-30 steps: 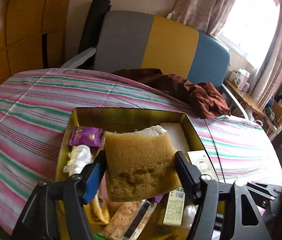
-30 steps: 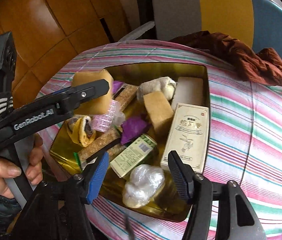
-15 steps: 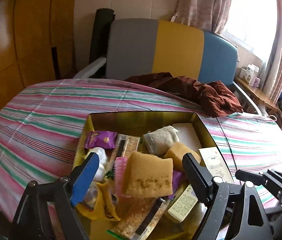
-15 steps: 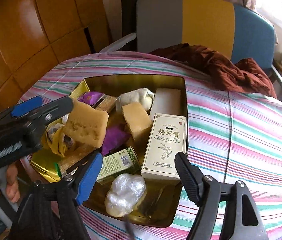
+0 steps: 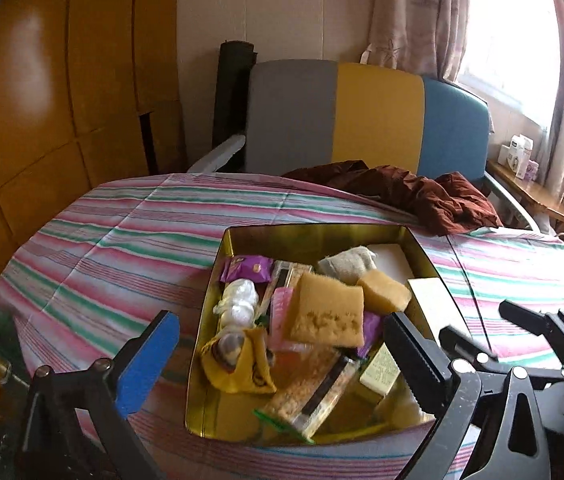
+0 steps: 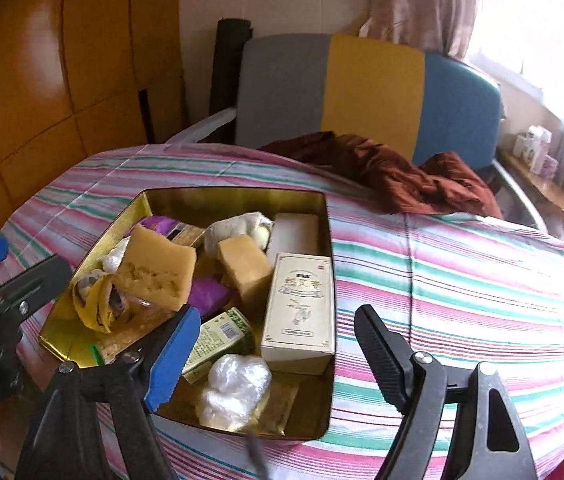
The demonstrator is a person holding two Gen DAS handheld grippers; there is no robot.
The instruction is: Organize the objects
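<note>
Two sponges show from the left wrist: a large sponge (image 5: 327,314) lying loose on top of the pile in the gold tin (image 5: 309,236), and a small sponge (image 5: 383,295) just behind it. The left claw (image 5: 282,356) is released, its jaws opening, nothing between the pads; the large sponge lies beyond them, not touched. Also in the tin: one purple packet (image 5: 246,269), one grey rolled cloth (image 5: 347,264), one white block (image 5: 389,262), one cereal bar (image 5: 313,392) and one yellow pouch (image 5: 242,364). The tin stands on the striped desk (image 5: 122,248).

From the right wrist, the right claw (image 6: 276,348) is also released, jaws opening and empty, hovering over the tin's near edge. Here I count one cream carton (image 6: 299,308), one green box (image 6: 222,338) and one clear plastic wad (image 6: 236,388).

Judging by this, the gathering looks nearly done: everything small is in the tin, though heaped rather than tidy. One brown garment (image 6: 381,172) lies on the desk outside it.
</note>
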